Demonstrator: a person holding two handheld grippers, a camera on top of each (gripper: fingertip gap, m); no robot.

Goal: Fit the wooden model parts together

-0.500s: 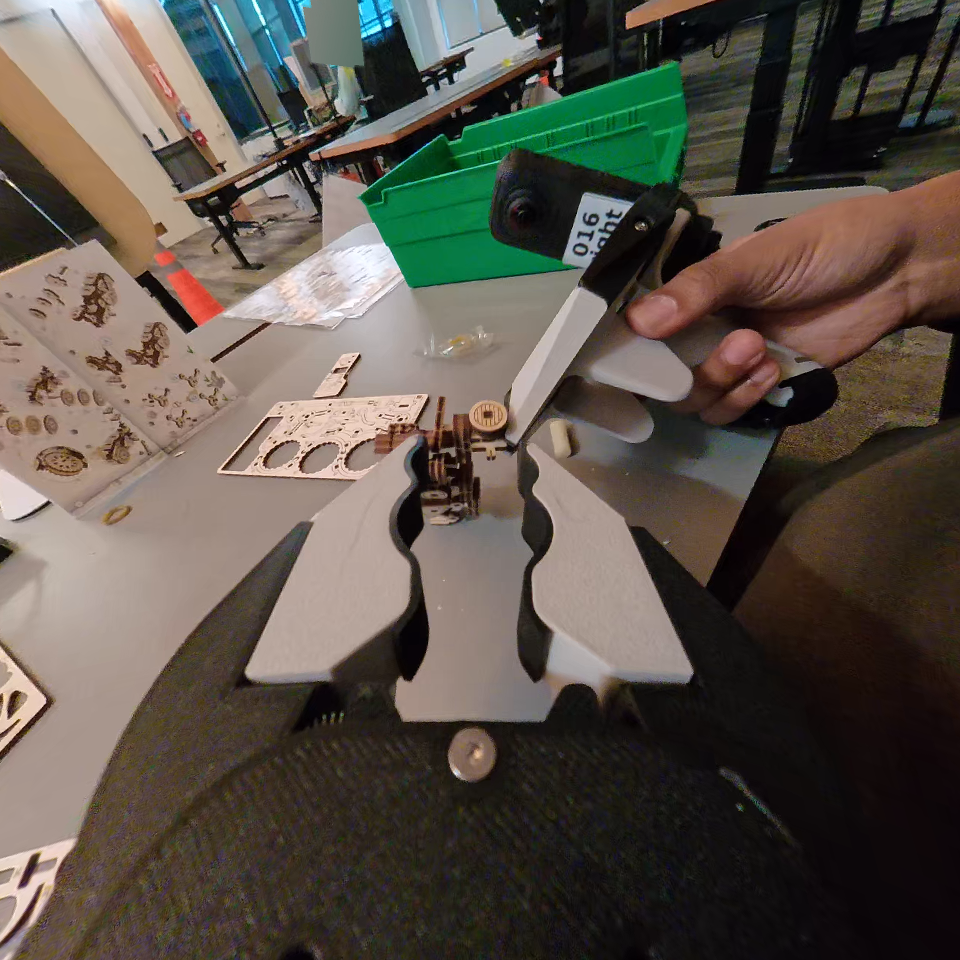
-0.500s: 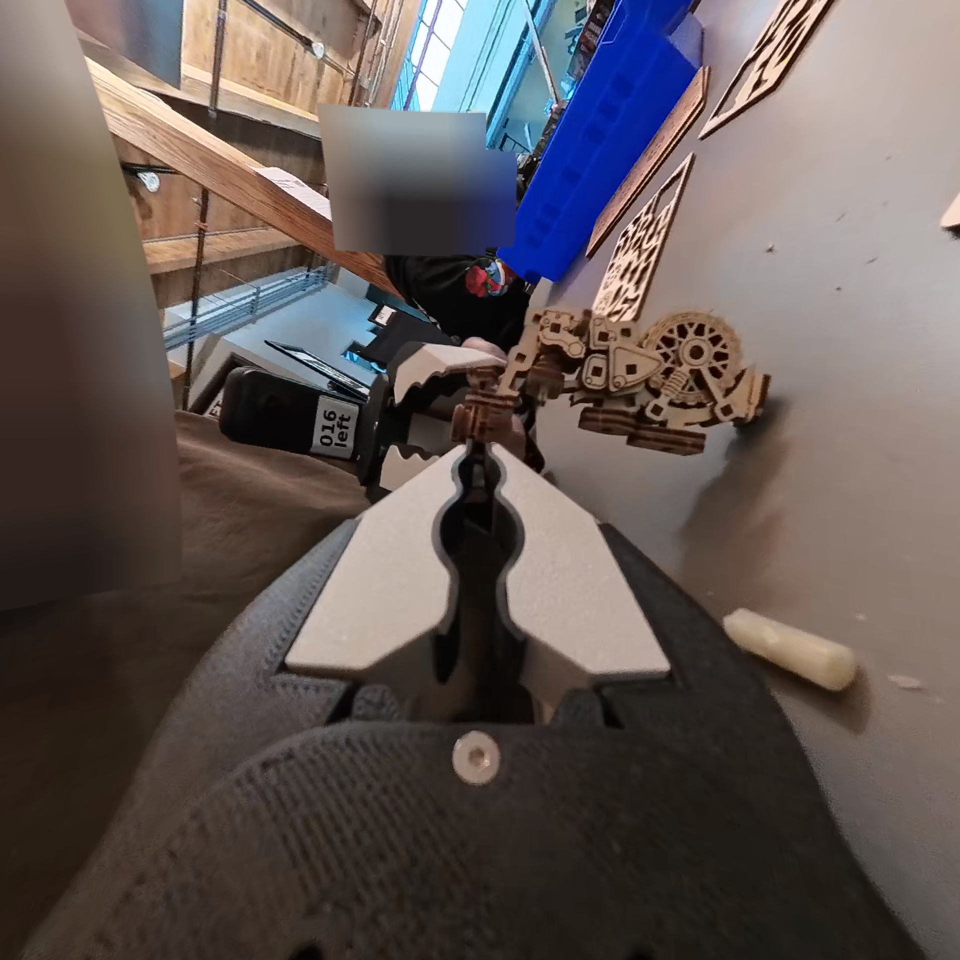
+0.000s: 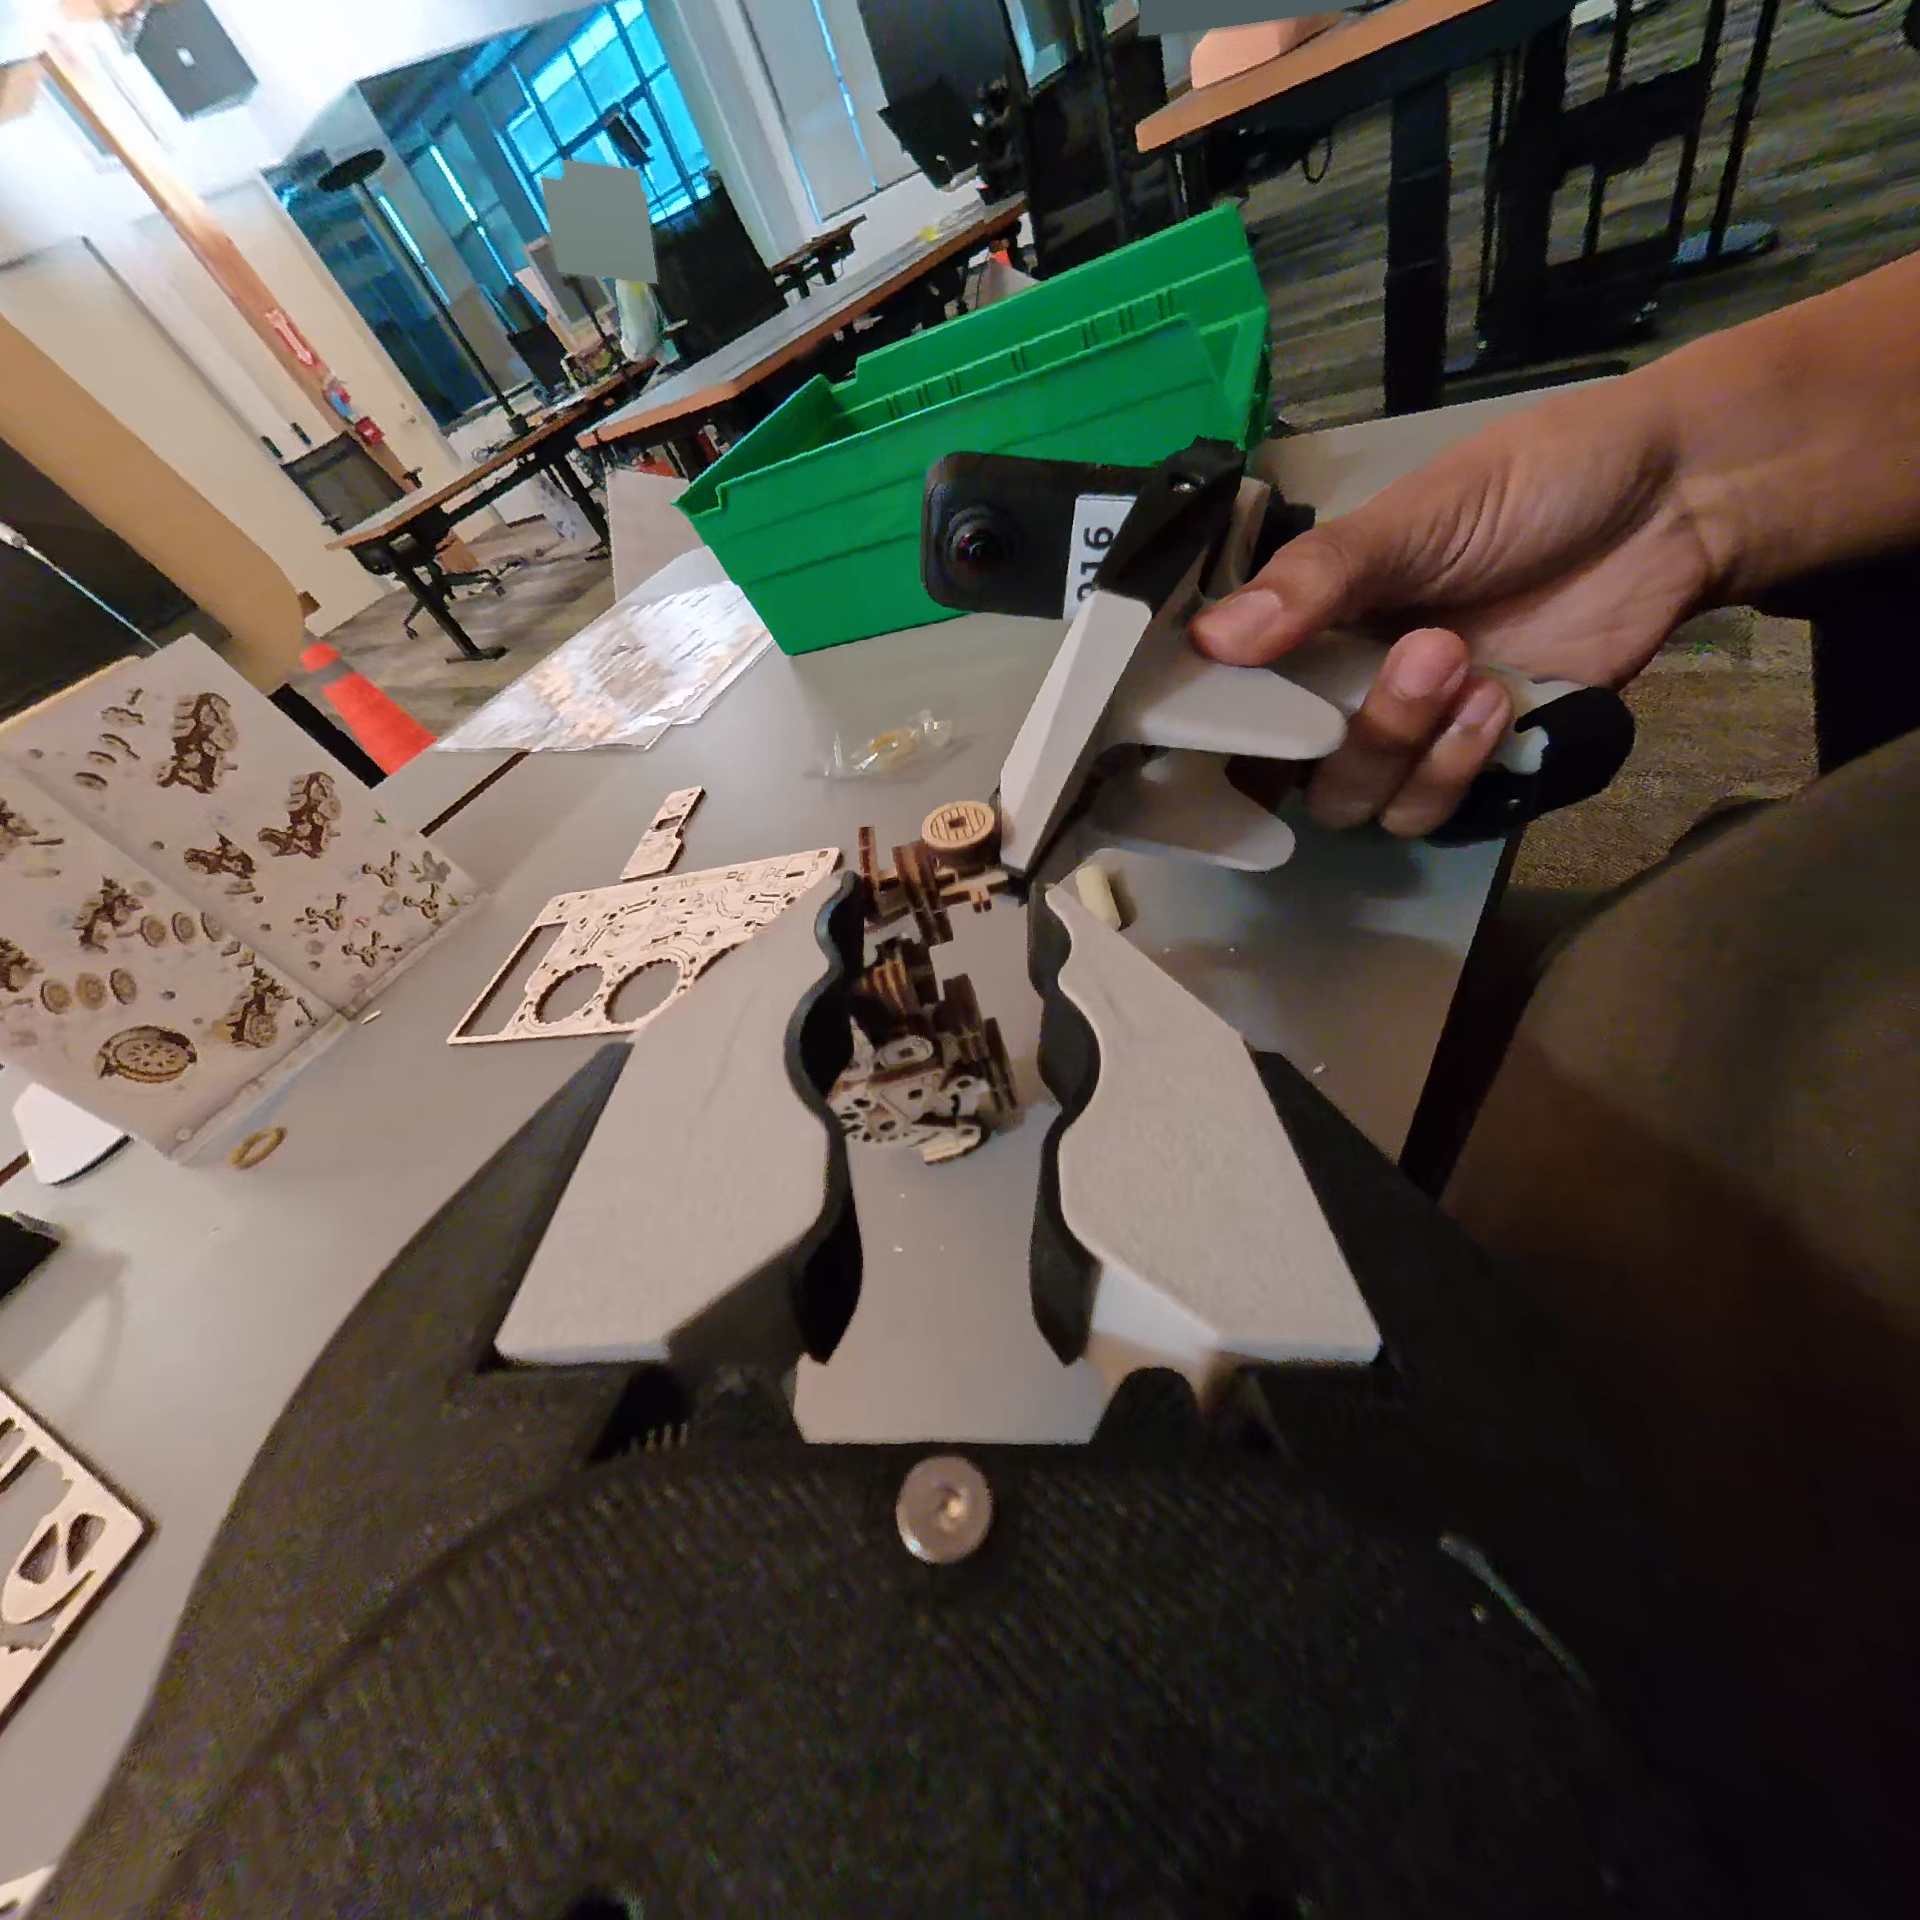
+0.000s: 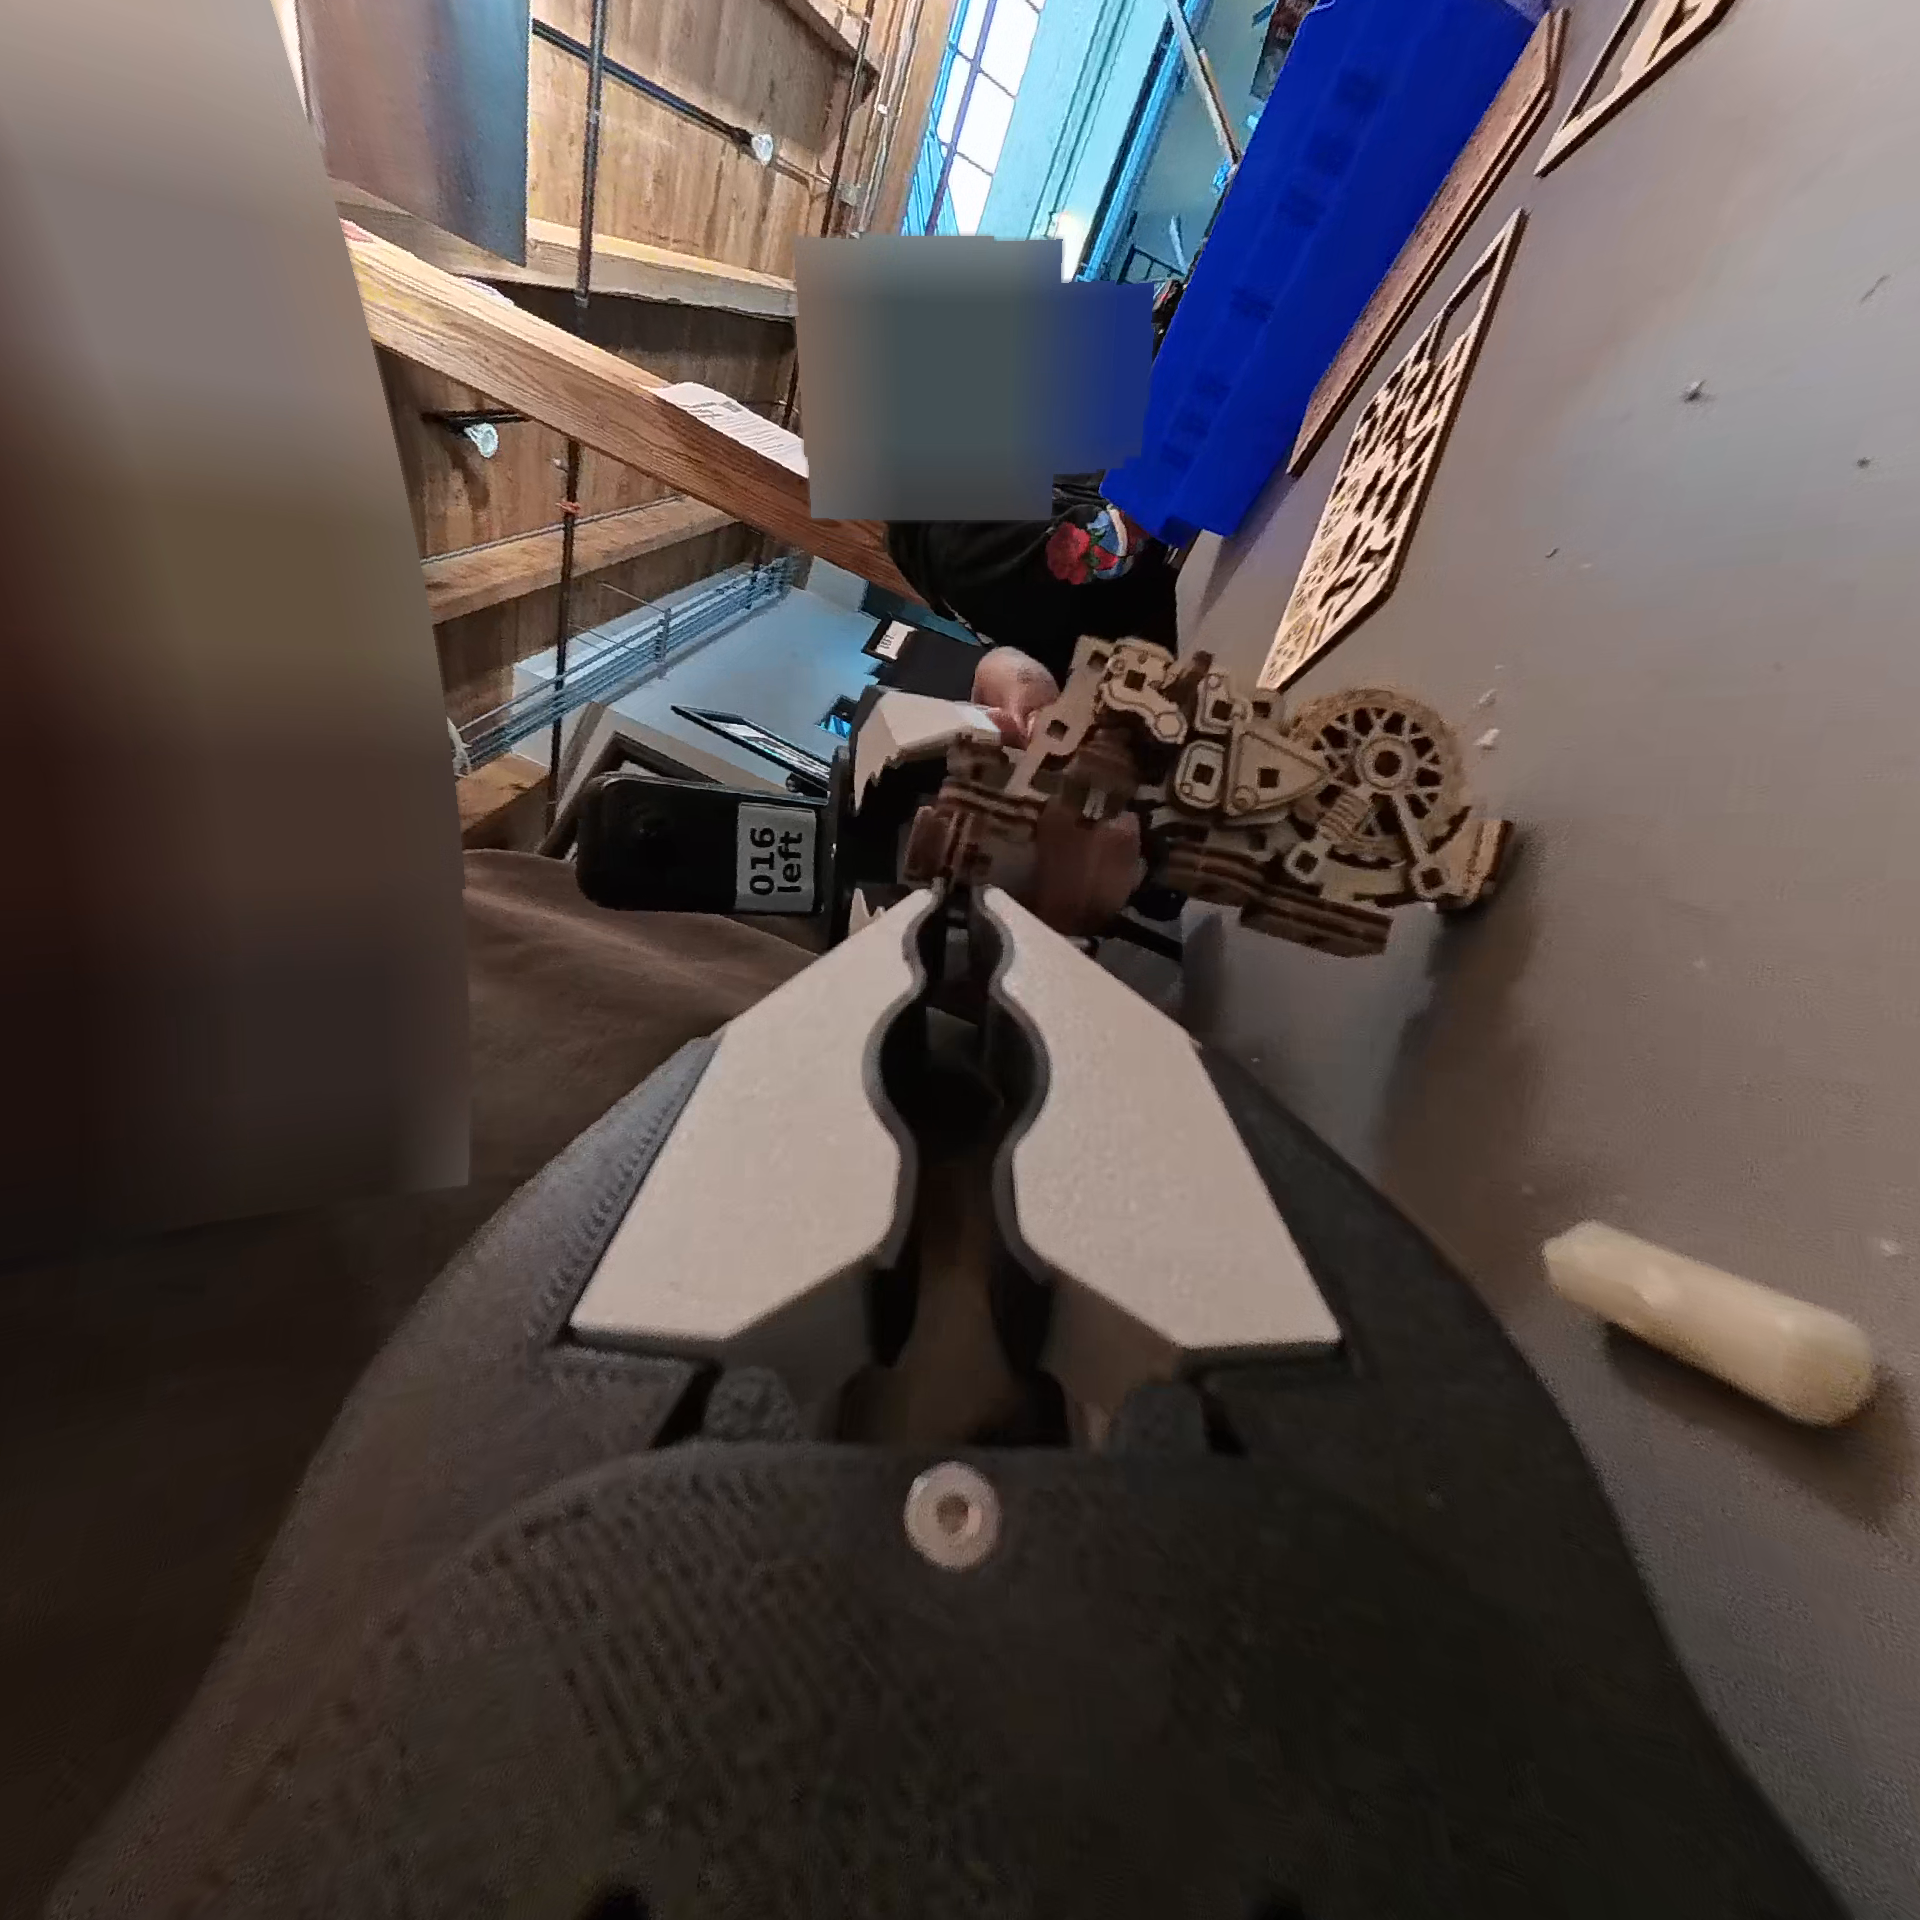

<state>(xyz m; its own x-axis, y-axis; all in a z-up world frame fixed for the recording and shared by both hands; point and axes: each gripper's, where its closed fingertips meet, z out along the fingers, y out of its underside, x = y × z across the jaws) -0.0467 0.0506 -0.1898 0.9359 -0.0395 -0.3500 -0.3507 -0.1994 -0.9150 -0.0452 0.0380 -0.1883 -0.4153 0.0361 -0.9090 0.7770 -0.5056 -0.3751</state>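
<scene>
Wooden motorcycle model (image 4: 1236,800) on grey table (image 3: 312,1195), between spread fingers of left gripper (image 3: 940,935), no contact visible.

Right gripper (image 4: 956,899) pinched on thin front part at model's nose.

Judgement: light, laser-cut ply, brittle tabs; grip solid engine block, not wheel spokes.

White labels on both gripper cameras.

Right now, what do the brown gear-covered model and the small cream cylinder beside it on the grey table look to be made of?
Brown gear-covered model: thin laser-cut plywood by the look, unvarnished and matte, with dark scorched edges and stacked layers. Small cream cylinder: smooth, slightly waxy, rounded ends; probably wax or plastic, which of the two the pictures do not settle.
</scene>
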